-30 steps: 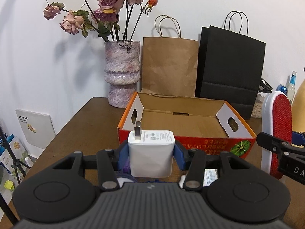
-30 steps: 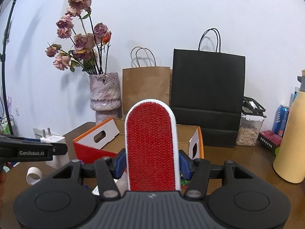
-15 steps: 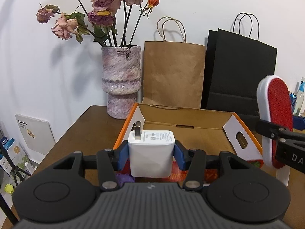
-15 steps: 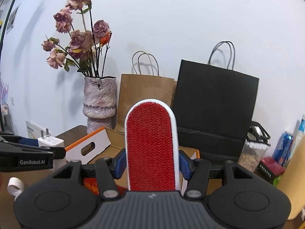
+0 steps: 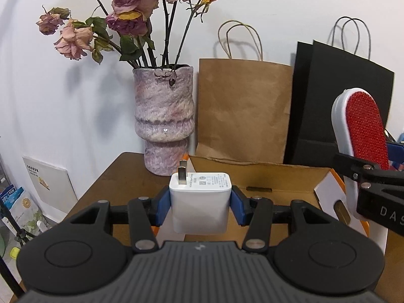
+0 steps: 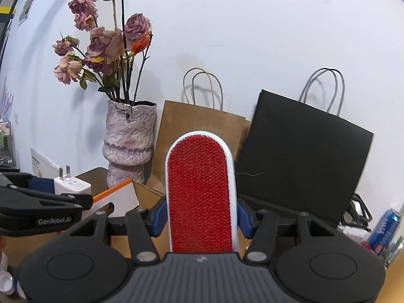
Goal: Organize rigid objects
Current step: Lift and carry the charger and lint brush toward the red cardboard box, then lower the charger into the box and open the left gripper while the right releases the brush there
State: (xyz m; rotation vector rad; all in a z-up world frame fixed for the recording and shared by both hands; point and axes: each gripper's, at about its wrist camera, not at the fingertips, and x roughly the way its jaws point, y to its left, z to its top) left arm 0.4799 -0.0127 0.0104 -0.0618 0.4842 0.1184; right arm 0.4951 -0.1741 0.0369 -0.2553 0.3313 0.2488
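Observation:
My left gripper [image 5: 200, 205] is shut on a white plug adapter [image 5: 200, 203], prongs up, held above the near left part of an open orange cardboard box [image 5: 277, 176]. My right gripper [image 6: 200, 216] is shut on a white lint brush with a red pad [image 6: 200, 194], held upright over the box. The brush shows at the right of the left wrist view [image 5: 363, 136]. The adapter shows at the left of the right wrist view [image 6: 72, 184].
A purple vase with dried roses [image 5: 164, 121] stands behind the box at the left. A brown paper bag [image 5: 242, 108] and a black paper bag [image 5: 338, 101] lean on the wall. A blue can [image 6: 385, 229] stands far right. The brown table [image 5: 118, 176] ends at the left.
Both grippers have risen and moved forward toward the box, each keeping its object. The box now sits lower in both views.

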